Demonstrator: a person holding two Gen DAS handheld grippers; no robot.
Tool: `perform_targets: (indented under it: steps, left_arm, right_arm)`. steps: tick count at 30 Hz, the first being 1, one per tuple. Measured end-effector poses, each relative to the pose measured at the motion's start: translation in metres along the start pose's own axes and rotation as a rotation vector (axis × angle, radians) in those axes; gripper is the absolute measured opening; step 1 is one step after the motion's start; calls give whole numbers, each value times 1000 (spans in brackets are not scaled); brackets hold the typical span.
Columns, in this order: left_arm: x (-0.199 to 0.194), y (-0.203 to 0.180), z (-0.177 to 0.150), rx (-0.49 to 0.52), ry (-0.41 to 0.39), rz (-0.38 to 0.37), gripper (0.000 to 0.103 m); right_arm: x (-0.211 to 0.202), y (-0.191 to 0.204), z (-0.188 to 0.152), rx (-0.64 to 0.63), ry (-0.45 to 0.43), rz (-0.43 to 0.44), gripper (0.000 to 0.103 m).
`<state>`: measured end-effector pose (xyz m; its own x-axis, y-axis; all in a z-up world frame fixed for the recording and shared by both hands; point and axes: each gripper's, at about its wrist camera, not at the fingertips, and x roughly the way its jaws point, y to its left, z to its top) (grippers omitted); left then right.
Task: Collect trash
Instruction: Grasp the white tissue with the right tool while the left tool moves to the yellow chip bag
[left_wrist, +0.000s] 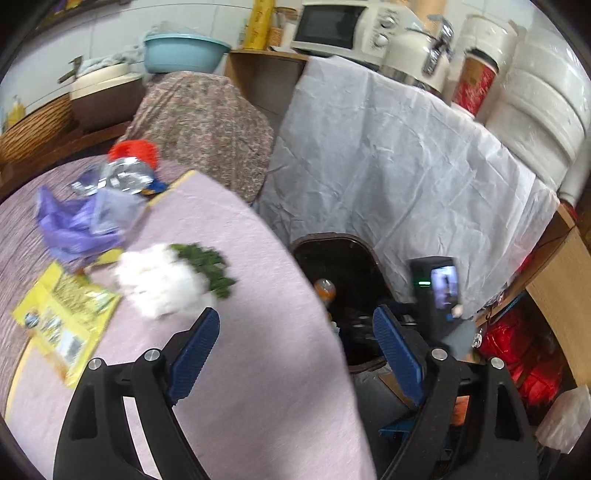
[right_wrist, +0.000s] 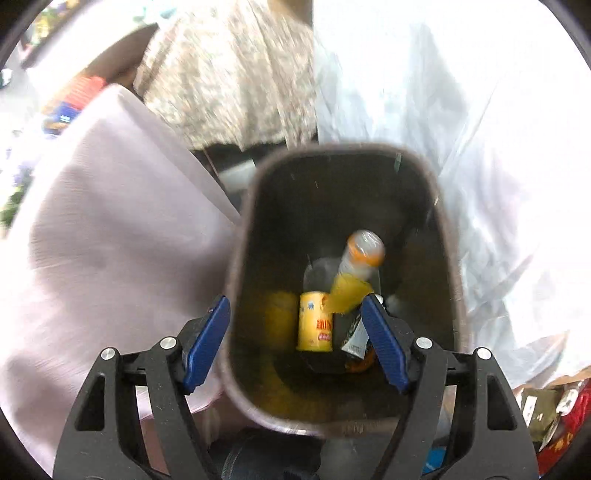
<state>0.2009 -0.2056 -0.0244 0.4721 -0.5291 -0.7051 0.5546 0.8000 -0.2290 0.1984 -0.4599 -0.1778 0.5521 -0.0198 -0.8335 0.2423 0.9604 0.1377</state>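
A dark trash bin (right_wrist: 258, 206) stands on the floor beside the table; it also shows in the left wrist view (left_wrist: 332, 243). Inside lie a yellow can (right_wrist: 316, 325) and an orange-capped bottle (right_wrist: 360, 258). My right gripper (right_wrist: 295, 332) is open and empty, right above the bin's mouth. My left gripper (left_wrist: 295, 347) is open and empty over the table's edge. On the pink tablecloth (left_wrist: 240, 350) lie a white tissue wad (left_wrist: 162, 280), green leaves (left_wrist: 208, 267), a yellow packet (left_wrist: 62, 317), a purple plastic bag (left_wrist: 81, 221) and a foil wrapper (left_wrist: 122, 173).
A white sheet (left_wrist: 388, 166) drapes a shelf behind the bin. A floral-covered chair (left_wrist: 203, 125) stands beyond the table. A microwave (left_wrist: 332, 26), a rice cooker (left_wrist: 417, 55) and paper rolls (left_wrist: 535, 103) sit on top. Red bags (left_wrist: 517, 354) lie right of the bin.
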Motion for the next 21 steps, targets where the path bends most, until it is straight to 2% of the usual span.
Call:
perform_targets:
  steps: [6, 12, 15, 21]
  left_arm:
    - [-35, 51, -16, -82, -41, 82, 85]
    - [-61, 95, -37, -151, -58, 175, 85]
    - [-63, 110, -48, -158, -44, 219, 85]
    - [-66, 136, -69, -202, -21, 265, 84]
  right_arm:
    - [-54, 28, -2, -46, -121, 63, 74]
    - [-95, 66, 5, -93, -219, 200, 74]
    - [-105, 98, 7, -172, -239, 268, 74]
    - [-111, 168, 3, -390, -247, 315, 73]
